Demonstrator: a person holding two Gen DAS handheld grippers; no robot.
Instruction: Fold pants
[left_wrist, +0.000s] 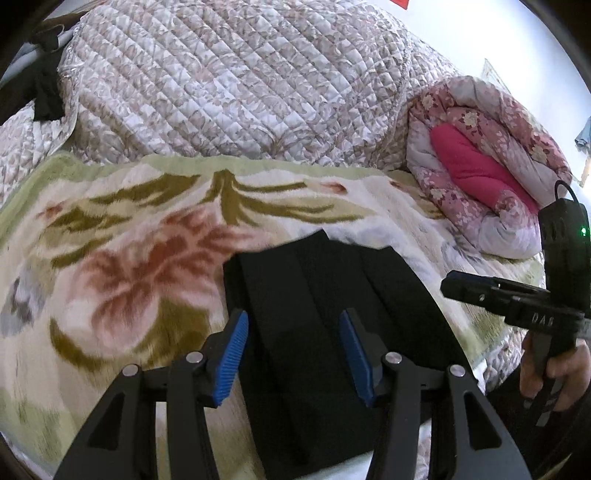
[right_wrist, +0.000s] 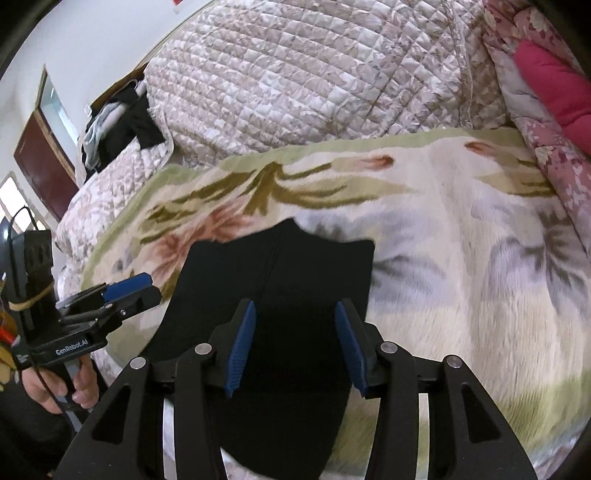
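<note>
Black pants (left_wrist: 325, 317) lie flat on a floral fleece blanket (left_wrist: 122, 258), legs running toward me; they also show in the right wrist view (right_wrist: 280, 295). My left gripper (left_wrist: 293, 354) is open and empty, hovering above the pants near their left side. My right gripper (right_wrist: 295, 347) is open and empty above the pants. The right gripper also shows at the right edge of the left wrist view (left_wrist: 465, 288), and the left gripper shows at the left of the right wrist view (right_wrist: 129, 286). Neither gripper holds the cloth.
A quilted grey-patterned cover (left_wrist: 236, 81) is heaped behind the blanket. A rolled pink floral duvet (left_wrist: 491, 162) lies at the right. Dark clothes (right_wrist: 122, 122) are piled at the far left by a door (right_wrist: 40, 162).
</note>
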